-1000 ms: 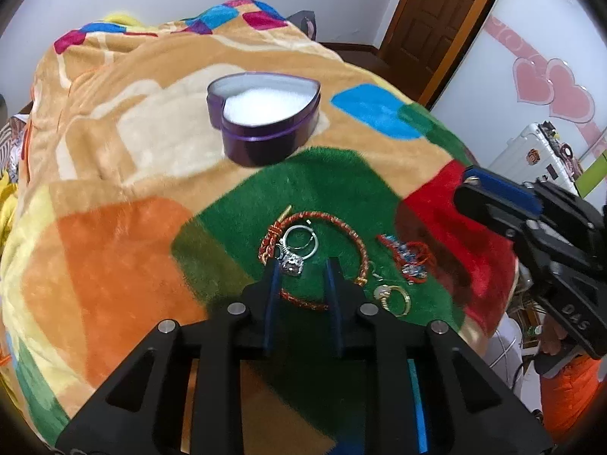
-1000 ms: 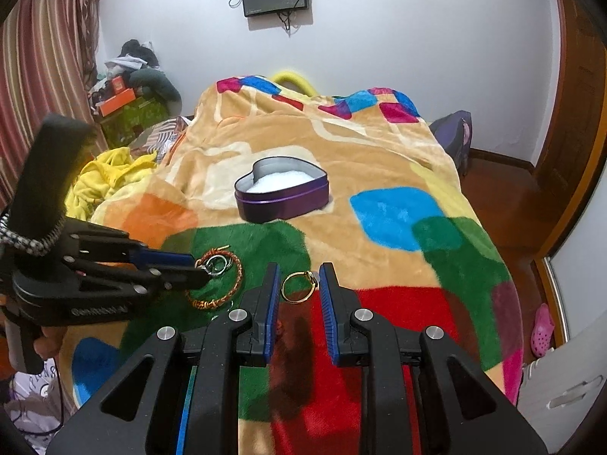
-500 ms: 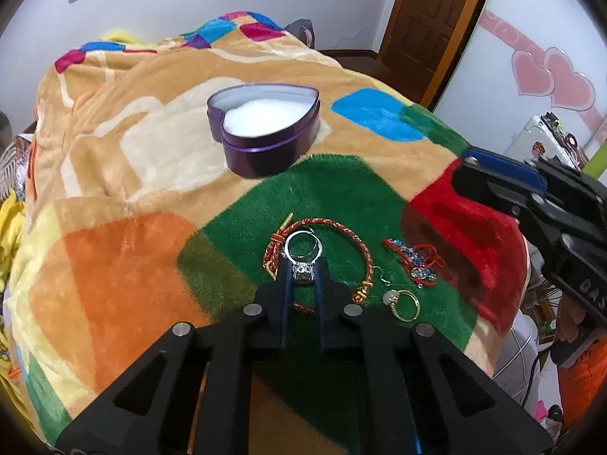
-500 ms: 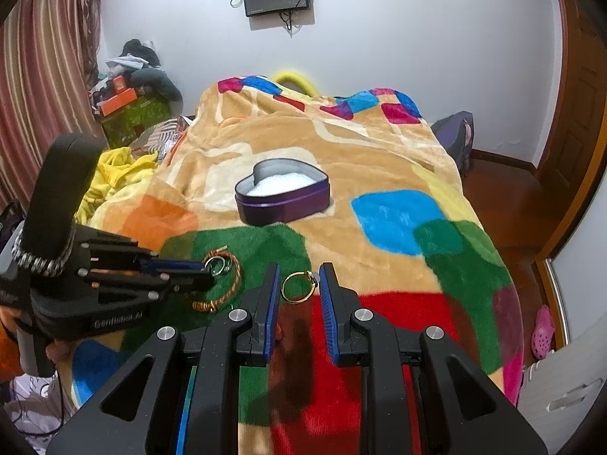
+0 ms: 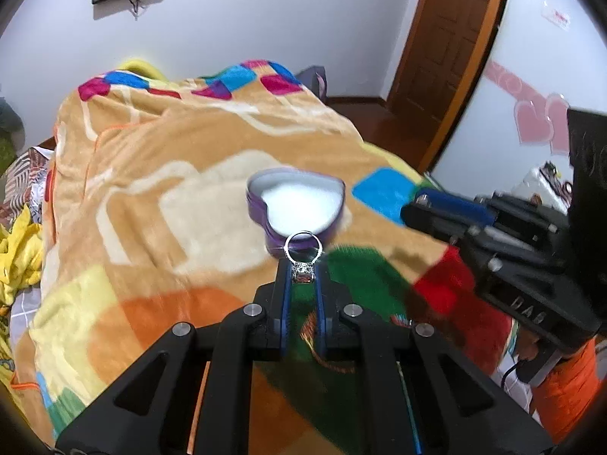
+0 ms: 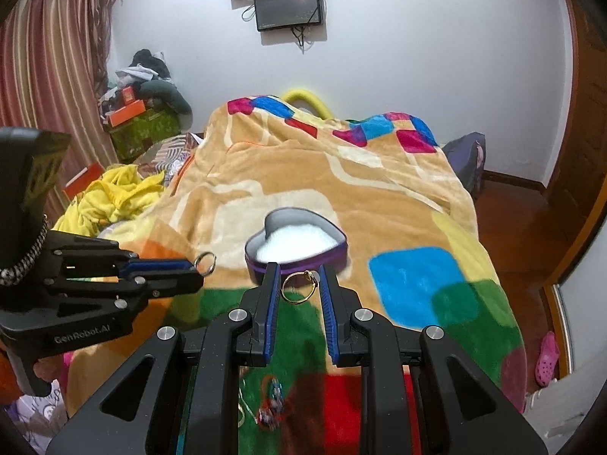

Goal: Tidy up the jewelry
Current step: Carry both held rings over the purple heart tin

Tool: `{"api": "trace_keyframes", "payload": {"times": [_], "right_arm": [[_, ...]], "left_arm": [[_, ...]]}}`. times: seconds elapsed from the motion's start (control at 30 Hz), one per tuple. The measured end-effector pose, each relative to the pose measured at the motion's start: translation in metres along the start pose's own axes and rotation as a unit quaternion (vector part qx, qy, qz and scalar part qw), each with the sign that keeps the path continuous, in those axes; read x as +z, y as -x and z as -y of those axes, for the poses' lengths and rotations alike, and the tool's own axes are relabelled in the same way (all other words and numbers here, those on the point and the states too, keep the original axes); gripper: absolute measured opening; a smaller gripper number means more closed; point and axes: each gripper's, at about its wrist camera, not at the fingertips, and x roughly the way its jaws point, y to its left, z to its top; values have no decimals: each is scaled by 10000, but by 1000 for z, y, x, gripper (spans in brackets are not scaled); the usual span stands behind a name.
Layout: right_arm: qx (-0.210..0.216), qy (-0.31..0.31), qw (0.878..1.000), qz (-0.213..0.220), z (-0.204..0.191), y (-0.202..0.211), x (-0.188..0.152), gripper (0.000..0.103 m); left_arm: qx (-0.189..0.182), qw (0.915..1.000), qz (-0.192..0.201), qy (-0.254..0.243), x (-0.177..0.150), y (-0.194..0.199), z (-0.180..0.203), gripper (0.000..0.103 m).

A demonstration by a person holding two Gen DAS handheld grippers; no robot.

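Two rings are up off the bed, one in each pair of tongs. The left tongs (image 5: 302, 273) are pinched narrow on a silver ring (image 5: 303, 252) with a stone setting, its hoop standing up above the tips, just in front of the heart-shaped purple box (image 5: 296, 204). The right tongs (image 6: 297, 288) grip a gold ring (image 6: 298, 287) between their blue pads, also just short of that box (image 6: 296, 244). There is one box, lid off, with a white padded lining, sitting on the patchwork blanket (image 6: 379, 189) that covers the bed.

Down on the blanket a red braided bracelet (image 5: 318, 337) shows only in part behind the left tongs, and a small red-and-blue beaded piece (image 6: 271, 405) lies blurred between the right tongs' arms; what it is exactly I can't make out. Each pair of tongs blocks the blanket directly beneath it.

Around the room: a screen (image 6: 288, 5) mounted on the wall, a yellow cloth heap (image 6: 110, 197) beside the bed, a brown door (image 5: 451, 45) and pink heart stickers (image 5: 538, 125).
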Motion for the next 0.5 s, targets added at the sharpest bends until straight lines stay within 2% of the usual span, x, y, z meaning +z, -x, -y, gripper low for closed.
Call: {"api": "trace_keyframes", "payload": {"times": [0.2, 0.5], "right_arm": [[-1, 19, 10000, 0, 1, -14, 9, 19], [-4, -22, 9999, -119, 13, -42, 26, 19]], "left_arm": [[-76, 9998, 113, 175, 18, -8, -13, 10], [-255, 9993, -74, 256, 28, -36, -21, 10]]}}
